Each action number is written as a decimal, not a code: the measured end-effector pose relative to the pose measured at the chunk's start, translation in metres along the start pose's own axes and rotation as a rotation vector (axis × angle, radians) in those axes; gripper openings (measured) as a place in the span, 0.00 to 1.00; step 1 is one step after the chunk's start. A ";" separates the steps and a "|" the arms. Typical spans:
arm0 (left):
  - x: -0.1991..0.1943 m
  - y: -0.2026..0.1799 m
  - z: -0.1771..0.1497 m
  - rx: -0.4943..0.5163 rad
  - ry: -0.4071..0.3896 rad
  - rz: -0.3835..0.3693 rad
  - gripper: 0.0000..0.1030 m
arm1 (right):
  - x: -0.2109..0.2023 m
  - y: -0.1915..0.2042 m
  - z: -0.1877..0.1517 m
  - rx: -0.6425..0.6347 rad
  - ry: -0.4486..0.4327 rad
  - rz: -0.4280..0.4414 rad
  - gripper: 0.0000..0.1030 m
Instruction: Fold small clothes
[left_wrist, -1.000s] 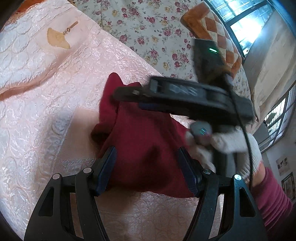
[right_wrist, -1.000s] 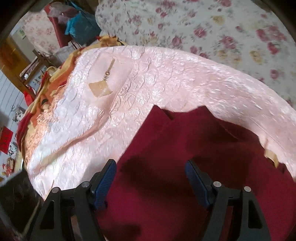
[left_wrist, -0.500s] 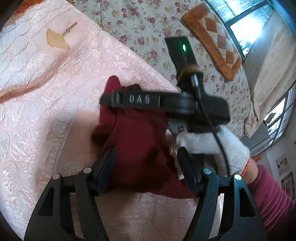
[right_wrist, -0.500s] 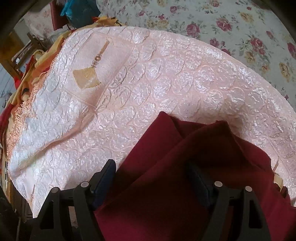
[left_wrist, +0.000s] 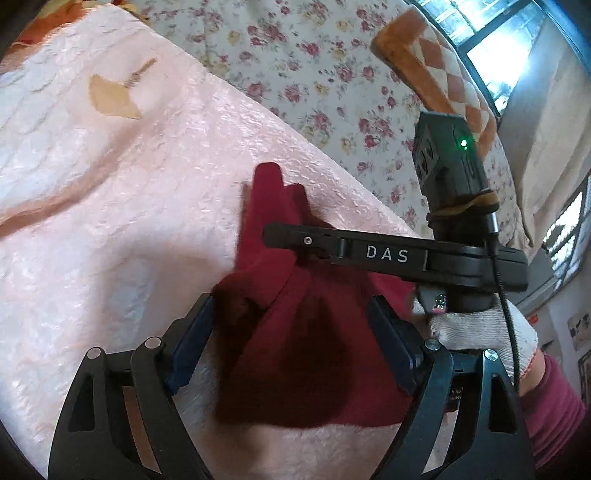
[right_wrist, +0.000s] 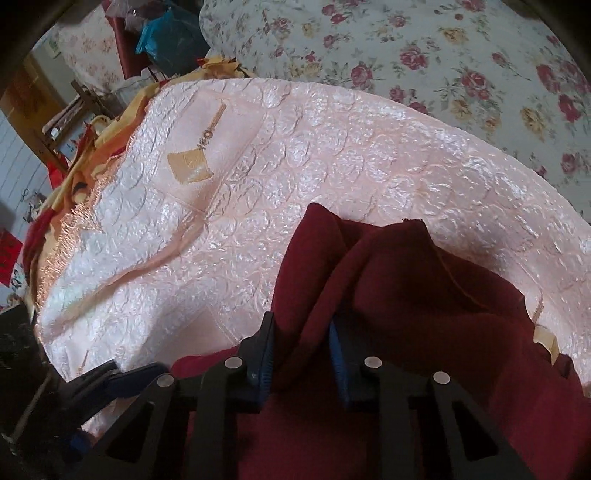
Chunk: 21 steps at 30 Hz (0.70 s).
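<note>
Right wrist view: right gripper (right_wrist: 302, 354) fingers pinching dark red garment (right_wrist: 424, 295), seemingly bunched; left gripper (left_wrist: 291, 325) fingers spread astride it.

Open pink quilt (left_wrist: 122, 206) left of the bunched red garment (left_wrist: 295, 350)

1. The right gripper (right_wrist: 301, 350) has its blue pads sunk in a fold of the dark red garment (right_wrist: 424, 295); the pinched cloth hides the inner pad faces.
2. The garment runs off the lower right edge of the right wrist view.
3. In the left wrist view, the right gripper's bar (left_wrist: 388, 253) covers the garment's middle.
4. Whether the left gripper (left_wrist: 291, 343) touches the cloth cannot be told.
</note>
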<state>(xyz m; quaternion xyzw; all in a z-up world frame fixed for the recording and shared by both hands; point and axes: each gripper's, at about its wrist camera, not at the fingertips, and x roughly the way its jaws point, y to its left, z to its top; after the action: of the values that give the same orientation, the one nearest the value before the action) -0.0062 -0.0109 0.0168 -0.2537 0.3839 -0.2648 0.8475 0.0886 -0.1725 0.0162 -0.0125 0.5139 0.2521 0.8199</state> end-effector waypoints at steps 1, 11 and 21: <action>0.003 -0.001 -0.001 0.007 0.005 -0.029 0.75 | -0.002 -0.001 -0.002 0.002 0.000 0.002 0.25; -0.003 -0.004 0.000 -0.010 -0.005 -0.115 0.45 | -0.007 0.007 0.023 0.045 0.007 0.055 0.61; -0.004 -0.016 -0.002 0.042 0.002 -0.114 0.45 | 0.043 0.019 0.043 0.007 0.164 -0.085 0.60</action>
<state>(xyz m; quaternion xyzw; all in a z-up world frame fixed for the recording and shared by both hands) -0.0139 -0.0202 0.0283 -0.2570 0.3641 -0.3207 0.8358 0.1315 -0.1270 0.0040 -0.0518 0.5792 0.2134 0.7851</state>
